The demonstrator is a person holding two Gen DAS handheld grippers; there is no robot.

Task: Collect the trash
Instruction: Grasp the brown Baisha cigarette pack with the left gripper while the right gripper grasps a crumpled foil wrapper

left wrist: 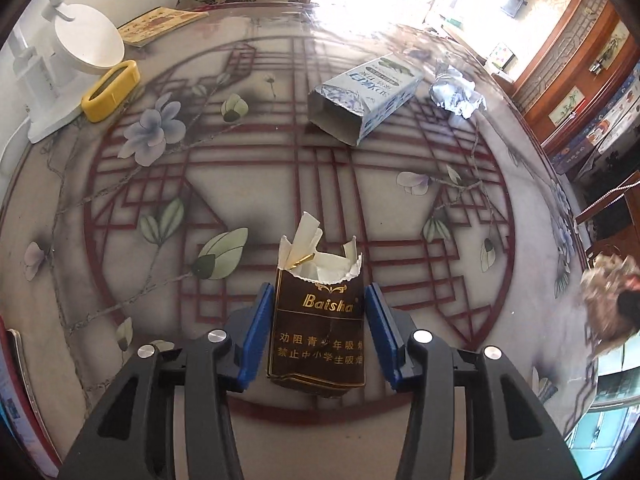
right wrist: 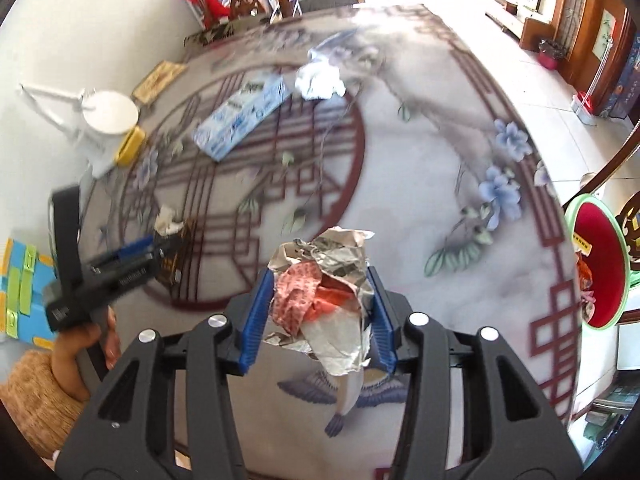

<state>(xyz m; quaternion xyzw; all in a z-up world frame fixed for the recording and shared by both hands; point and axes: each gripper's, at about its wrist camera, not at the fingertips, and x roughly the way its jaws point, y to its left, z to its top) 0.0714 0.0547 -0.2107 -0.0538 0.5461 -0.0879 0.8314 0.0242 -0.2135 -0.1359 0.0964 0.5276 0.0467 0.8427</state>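
The left claw (left wrist: 319, 320) bracketed a brown cigarette pack (left wrist: 318, 332), blue fingers (left wrist: 258, 328) on either side. Thin gaps showed between pads and pack, so whether it was gripped could not be told. The pack stood near the front of the counter (left wrist: 400, 208), its top torn open, white liner paper and a gold strip poking out.

The right claw (right wrist: 320, 312) was closed on a crumpled paper wad (right wrist: 324, 292), grey newsprint with red and pink patches, held above the counter.

Farther out on the counter lay one blue-and-white carton (left wrist: 362, 98), on its side with an open end facing the camera, and just beside it one crumpled foil ball (left wrist: 458, 94). That made four pieces of trash in view: one pack, one wad, one carton, one foil ball.

At the far left edge stood a white lamp (left wrist: 86, 40), a yellow case (left wrist: 112, 90) touching its base, and a flat booklet (left wrist: 158, 24) behind.

All four pieces looked light. The pack was probably soft and nearly empty, likely to buckle under a hard squeeze; its flat sides near the middle seemed the best hold. The wad would compress and spring back. The carton looked stiffer but hollow, best taken across its narrow walls. The foil looked slippery and would crush easily.
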